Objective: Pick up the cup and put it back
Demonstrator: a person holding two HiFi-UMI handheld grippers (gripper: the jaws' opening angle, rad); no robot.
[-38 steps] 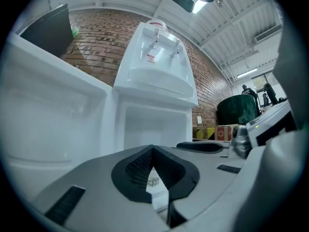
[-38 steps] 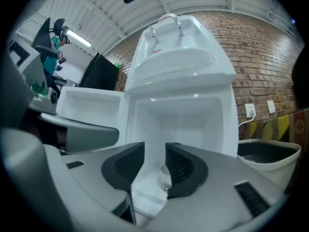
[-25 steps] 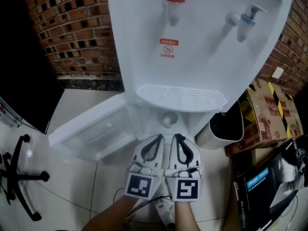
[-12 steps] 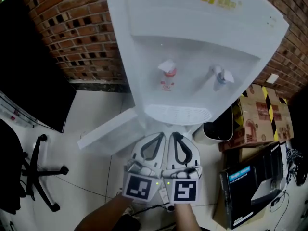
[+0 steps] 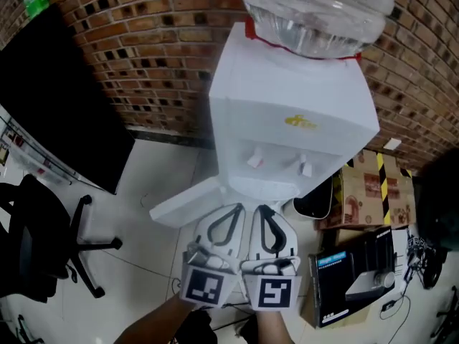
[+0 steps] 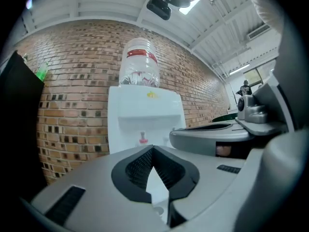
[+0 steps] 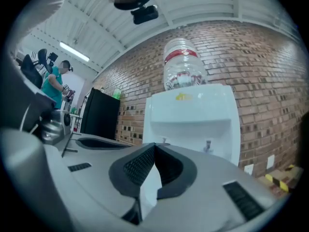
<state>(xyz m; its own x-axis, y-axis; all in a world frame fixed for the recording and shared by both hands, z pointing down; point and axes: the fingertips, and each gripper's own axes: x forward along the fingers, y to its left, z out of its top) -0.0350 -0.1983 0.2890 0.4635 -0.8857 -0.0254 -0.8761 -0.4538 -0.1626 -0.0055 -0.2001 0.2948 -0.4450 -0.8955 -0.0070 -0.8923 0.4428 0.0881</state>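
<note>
Left gripper (image 5: 235,210): ribbed black jaws pressed together, empty.
Right gripper (image 5: 264,211): likewise closed, empty.
Water dispenser (image 5: 294,135): smooth white box, frame centre.

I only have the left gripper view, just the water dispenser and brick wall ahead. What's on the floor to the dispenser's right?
Observer: In the head view, a cardboard box with yellow-black tape stands beside the dispenser.
Operator: And low down on its front?
Observer: The cabinet door is swung open to the left.
Operator: Is the other hand holding a cup?
Observer: No, the right gripper is shut on nothing; no cup is in sight.
</note>
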